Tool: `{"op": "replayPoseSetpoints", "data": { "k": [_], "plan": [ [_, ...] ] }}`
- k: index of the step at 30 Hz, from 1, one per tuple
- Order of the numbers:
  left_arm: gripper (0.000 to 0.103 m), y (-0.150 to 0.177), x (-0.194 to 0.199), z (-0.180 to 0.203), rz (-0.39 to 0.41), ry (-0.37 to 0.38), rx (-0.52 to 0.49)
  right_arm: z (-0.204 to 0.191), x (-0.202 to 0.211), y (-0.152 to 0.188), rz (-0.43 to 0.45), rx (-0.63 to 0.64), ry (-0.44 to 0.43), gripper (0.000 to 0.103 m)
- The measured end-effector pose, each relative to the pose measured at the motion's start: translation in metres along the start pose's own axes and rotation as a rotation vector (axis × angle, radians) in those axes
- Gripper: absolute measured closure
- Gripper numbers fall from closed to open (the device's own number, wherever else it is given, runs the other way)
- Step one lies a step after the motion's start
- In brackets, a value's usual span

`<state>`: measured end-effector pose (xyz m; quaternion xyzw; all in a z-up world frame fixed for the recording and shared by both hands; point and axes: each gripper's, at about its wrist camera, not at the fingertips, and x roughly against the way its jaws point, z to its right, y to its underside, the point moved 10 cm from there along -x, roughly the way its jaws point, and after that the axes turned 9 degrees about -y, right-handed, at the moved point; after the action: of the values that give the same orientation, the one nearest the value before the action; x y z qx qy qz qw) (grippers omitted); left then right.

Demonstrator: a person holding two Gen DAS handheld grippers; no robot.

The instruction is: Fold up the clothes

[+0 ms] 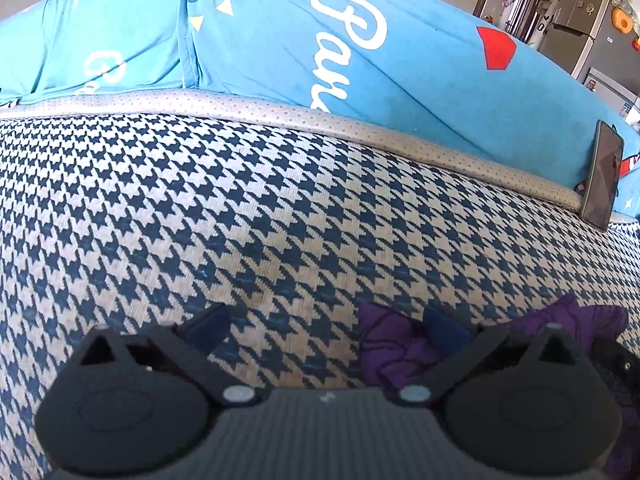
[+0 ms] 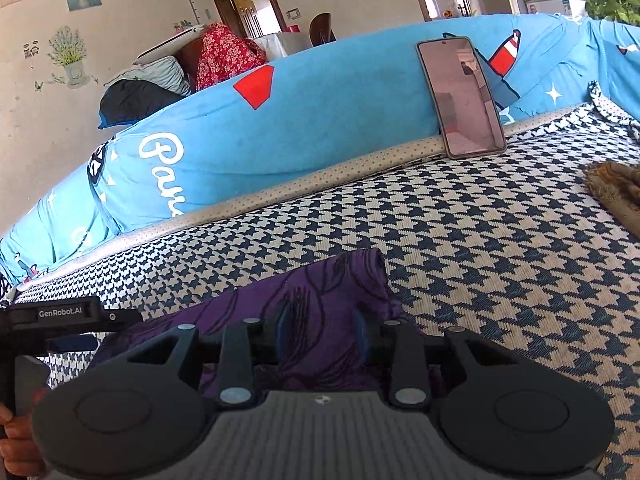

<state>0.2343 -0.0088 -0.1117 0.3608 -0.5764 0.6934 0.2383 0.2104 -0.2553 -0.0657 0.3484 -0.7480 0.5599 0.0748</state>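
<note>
A purple garment with dark line patterns (image 2: 320,292) lies bunched on the houndstooth sofa seat (image 2: 500,260). My right gripper (image 2: 322,332) sits on it with its blue pads a narrow gap apart, and the purple cloth fills that gap. In the left wrist view the same garment (image 1: 388,344) lies crumpled at the lower right. My left gripper (image 1: 326,320) stands wide open over the bare seat (image 1: 280,200). Its right fingertip (image 1: 444,326) rests at the garment's edge, with nothing pressed between the pads. The left gripper's body (image 2: 60,316) shows at the right wrist view's left edge.
A phone (image 2: 460,96) leans upright against the blue printed backrest cushion (image 2: 320,120) behind the seat; it also shows in the left wrist view as a phone (image 1: 604,176). A brown furry item (image 2: 616,188) lies at the far right. A person's hand (image 2: 12,440) holds the left tool.
</note>
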Motion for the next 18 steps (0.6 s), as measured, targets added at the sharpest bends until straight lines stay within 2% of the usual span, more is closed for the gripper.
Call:
{"op": "replayPoseSetpoints", "data": {
  "k": [3, 8, 14, 18],
  "plan": [
    [0.001, 0.002, 0.016, -0.002, 0.006, 0.024, 0.001, 0.003, 0.013, -0.009, 0.041, -0.013, 0.036, 0.065],
    [0.001, 0.016, 0.042, -0.006, -0.011, 0.102, 0.007, 0.016, 0.038, -0.018, 0.074, -0.092, 0.057, 0.063],
    [0.0, 0.049, 0.07, -0.011, -0.07, 0.186, 0.007, 0.032, 0.071, -0.008, 0.073, -0.18, 0.084, 0.057],
    [0.0, 0.067, 0.083, -0.01, -0.075, 0.193, -0.006, 0.038, 0.087, 0.003, 0.064, -0.197, 0.118, 0.056]
  ]
}}
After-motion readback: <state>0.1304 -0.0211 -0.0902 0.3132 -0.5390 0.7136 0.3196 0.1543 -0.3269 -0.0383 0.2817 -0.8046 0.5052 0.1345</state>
